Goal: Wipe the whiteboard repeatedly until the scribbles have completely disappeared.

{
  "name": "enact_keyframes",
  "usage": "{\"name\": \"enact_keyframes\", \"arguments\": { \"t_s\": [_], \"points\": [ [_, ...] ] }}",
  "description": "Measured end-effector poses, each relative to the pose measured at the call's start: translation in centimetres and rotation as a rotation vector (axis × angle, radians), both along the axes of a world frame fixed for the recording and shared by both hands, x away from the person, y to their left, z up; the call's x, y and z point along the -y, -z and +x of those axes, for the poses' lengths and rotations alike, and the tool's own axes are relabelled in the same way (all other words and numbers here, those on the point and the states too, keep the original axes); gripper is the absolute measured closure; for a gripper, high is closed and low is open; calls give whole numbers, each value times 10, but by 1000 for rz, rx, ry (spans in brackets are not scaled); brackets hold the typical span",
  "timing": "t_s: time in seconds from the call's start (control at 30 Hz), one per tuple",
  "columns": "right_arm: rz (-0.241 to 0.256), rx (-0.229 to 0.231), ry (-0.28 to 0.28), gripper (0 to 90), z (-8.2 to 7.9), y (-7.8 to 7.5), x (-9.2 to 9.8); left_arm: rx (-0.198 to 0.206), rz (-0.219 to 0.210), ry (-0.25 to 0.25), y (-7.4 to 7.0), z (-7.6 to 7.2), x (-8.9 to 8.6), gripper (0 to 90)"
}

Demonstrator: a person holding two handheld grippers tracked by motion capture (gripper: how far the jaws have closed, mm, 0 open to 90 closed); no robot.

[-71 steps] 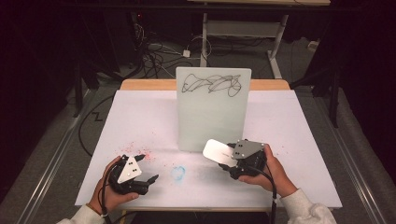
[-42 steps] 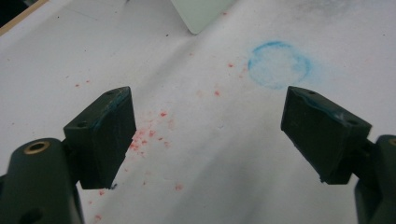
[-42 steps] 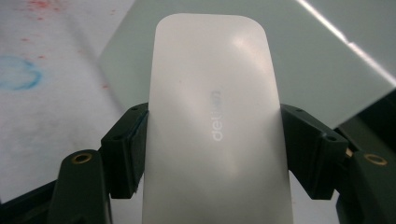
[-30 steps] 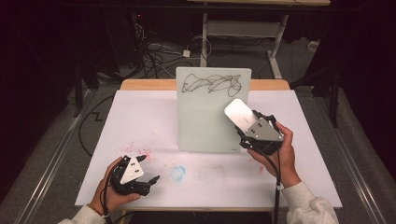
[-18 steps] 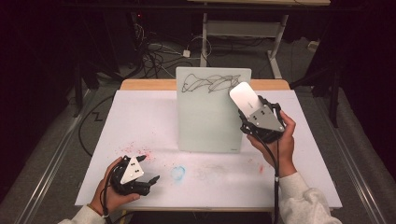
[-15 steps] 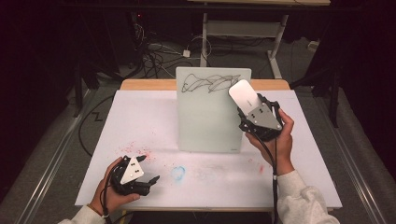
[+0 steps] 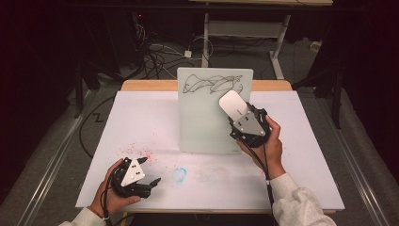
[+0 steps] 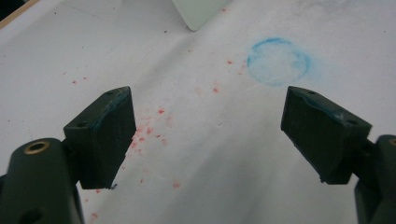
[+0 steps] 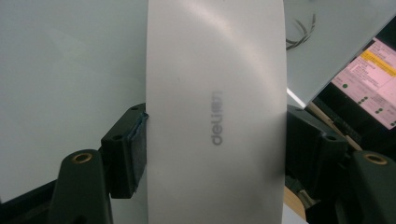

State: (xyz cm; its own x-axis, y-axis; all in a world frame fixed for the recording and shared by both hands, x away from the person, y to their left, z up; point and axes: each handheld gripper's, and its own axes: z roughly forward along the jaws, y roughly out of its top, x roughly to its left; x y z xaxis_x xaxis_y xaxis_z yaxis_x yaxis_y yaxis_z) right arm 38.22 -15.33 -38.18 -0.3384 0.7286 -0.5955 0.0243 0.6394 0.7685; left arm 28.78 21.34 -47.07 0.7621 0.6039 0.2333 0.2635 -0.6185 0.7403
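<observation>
A pale whiteboard (image 7: pixel 207 122) stands upright at the middle of the table, with a black scribble (image 7: pixel 211 84) across its top. My right gripper (image 7: pixel 239 117) is shut on a white eraser (image 7: pixel 231 104) and holds it up against the board's right side, just below the scribble. In the right gripper view the eraser (image 9: pixel 215 112) sits clamped between both jaws, with the whiteboard (image 9: pixel 70 70) close behind and a bit of scribble (image 9: pixel 301 32) at the upper right. My left gripper (image 7: pixel 149 170) rests open near the front left of the table, its jaws wide apart over bare paper (image 8: pixel 205 126).
White paper (image 7: pixel 306 160) covers the table. A blue ring stain (image 7: pixel 179 174) and red specks (image 7: pixel 136 150) mark it near the left gripper. The wooden table edge (image 7: pixel 150 85) shows behind the board. Cables and desk legs lie on the floor beyond.
My right gripper has carried the eraser from low in front of the board up and to the right, to the board's upper right. The left gripper has stayed put.
</observation>
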Motion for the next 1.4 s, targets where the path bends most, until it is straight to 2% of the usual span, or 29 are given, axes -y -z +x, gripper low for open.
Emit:
{"name": "enact_keyframes", "arguments": {
  "t_s": [0.13,0.27,0.77,1.0,1.03,1.07,1.1,1.13,1.3,1.4],
  "points": [
    [9,-2,-4,310,0,1,0,-1,2,3,0,0,1,173],
    [-9,7,-3,310,-1,4,-3,-1,1,3,0,0,1,173],
    [-12,15,-3,310,0,5,-3,1,-4,3,0,-1,1,172],
    [-21,56,21,310,2,0,-2,-12,-7,3,1,0,2,173],
    [-16,59,25,310,3,-2,-1,-3,-5,4,1,0,2,172],
    [-8,64,27,310,4,-5,0,-4,-24,-3,2,-1,3,172],
    [-4,72,34,310,6,-8,1,-1,9,10,-1,0,1,172],
    [6,79,45,310,7,-11,3,-3,-7,3,0,0,1,173],
    [54,95,73,310,12,-23,9,-11,-10,2,1,0,1,172],
    [71,103,89,310,14,-27,12,-2,-10,-1,0,-1,0,173]
  ]
}}
